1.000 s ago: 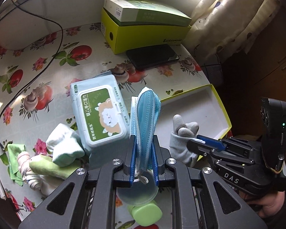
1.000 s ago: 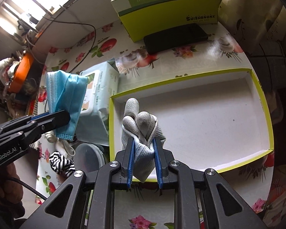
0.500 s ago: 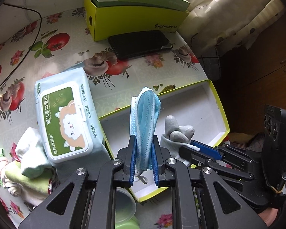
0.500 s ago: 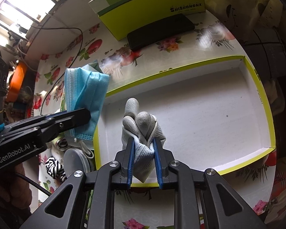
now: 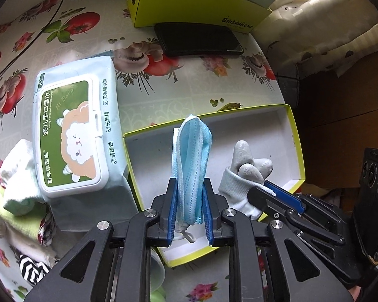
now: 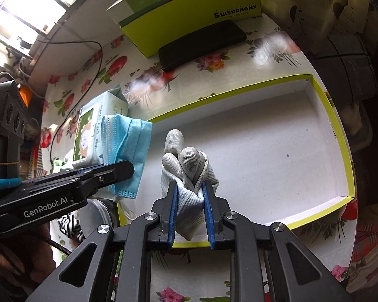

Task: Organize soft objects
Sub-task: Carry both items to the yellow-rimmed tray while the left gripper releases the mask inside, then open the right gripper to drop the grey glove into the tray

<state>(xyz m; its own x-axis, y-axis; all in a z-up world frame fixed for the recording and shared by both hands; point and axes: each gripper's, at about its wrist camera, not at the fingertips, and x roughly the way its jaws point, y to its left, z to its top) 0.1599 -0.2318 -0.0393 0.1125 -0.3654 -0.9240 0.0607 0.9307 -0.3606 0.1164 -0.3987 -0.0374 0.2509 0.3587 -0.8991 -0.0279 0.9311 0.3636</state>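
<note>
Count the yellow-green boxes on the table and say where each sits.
2: a closed box at the table's far edge behind the black phone, and an open shallow tray beneath both grippers.

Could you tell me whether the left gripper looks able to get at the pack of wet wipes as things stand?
Probably not yet. The wipes lie uncovered just beside the tray, so the path looks free, but the left gripper, its jaws opening, has the blue mask between them and must drop it first.

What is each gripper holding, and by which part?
Left gripper: folded blue face mask between its opening jaws, near the ear-loop end. Right gripper: shut on the grey work glove at its knit cuff.
</note>
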